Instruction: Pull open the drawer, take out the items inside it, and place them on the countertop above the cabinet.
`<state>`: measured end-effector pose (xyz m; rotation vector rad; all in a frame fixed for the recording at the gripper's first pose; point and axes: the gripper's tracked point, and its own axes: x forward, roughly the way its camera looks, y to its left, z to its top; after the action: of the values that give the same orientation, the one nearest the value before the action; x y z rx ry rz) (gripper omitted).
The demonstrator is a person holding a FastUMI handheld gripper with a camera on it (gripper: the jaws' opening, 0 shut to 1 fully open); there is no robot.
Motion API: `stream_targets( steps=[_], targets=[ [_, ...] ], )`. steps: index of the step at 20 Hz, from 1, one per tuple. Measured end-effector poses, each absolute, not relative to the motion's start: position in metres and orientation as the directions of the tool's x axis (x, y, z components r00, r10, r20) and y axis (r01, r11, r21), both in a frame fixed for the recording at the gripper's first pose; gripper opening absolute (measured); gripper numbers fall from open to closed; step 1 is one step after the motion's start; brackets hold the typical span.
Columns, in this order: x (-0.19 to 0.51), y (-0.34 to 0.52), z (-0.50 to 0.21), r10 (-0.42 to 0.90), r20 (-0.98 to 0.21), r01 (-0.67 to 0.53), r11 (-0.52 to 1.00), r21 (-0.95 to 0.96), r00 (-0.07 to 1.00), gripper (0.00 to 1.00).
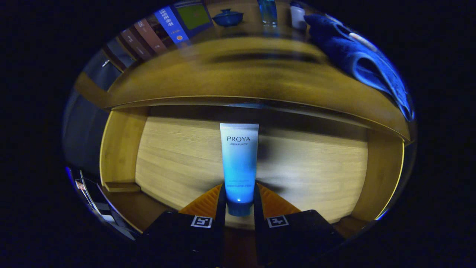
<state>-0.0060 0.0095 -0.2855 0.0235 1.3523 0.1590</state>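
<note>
The gripper point(240, 197) is clenched on a tube point(239, 163): both fingers point(220, 201) press against the tube's lower end, one on each side, just above its dark cap. The tube stands upright between the fingers, cap down, and its flat crimped end points up and away from the gripper.

Behind the tube lies the open drawer point(122, 149), a pale wooden box with raised side walls. The tube's upper part shows against the drawer's light floor, roughly midway between the two side walls. Whether the tube touches the drawer floor or hangs above it cannot be told. A soft shadow falls on the drawer floor just beside the tube.

Beyond the tube, past the drawer's far edge, runs the desk point(178, 74), a darker wooden top over the cabinet. On the desk, far beyond the tube and off to one side, a row of books point(156, 33) leans together. Nearly straight beyond the tube, at the back of the desk, sits a small blue lidded bowl point(227, 17). Next to that stands a bottle point(267, 13), blurred. A blue towel point(357, 56) lies on the desk on the side opposite the books and droops over the desk's front edge.
</note>
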Motion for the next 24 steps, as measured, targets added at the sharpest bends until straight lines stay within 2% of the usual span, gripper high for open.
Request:
stream_targets(
  steps=[4, 7, 9, 13, 18, 20, 24],
  targets=[
    [-0.008, 0.035, -0.21, 0.226, -0.927, -0.102, 0.974, 0.204, 0.299, 0.39],
    [0.026, 0.043, -0.178, 0.241, -0.899, -0.138, 0.969, 0.204, 0.365, 0.38],
    [0.063, 0.036, -0.176, 0.215, -0.89, -0.118, 0.976, 0.182, 0.402, 0.38],
    [0.126, 0.013, -0.204, 0.112, -0.907, -0.051, 0.994, 0.101, 0.406, 0.38],
    [0.16, 0.013, -0.228, 0.082, -0.913, -0.035, 0.997, 0.074, 0.399, 0.39],
    [0.16, 0.016, -0.225, 0.084, -0.911, -0.047, 0.996, 0.071, 0.403, 0.46],
    [0.152, 0.015, -0.215, 0.123, -0.896, -0.039, 0.992, 0.118, 0.426, 0.83]
  ],
)
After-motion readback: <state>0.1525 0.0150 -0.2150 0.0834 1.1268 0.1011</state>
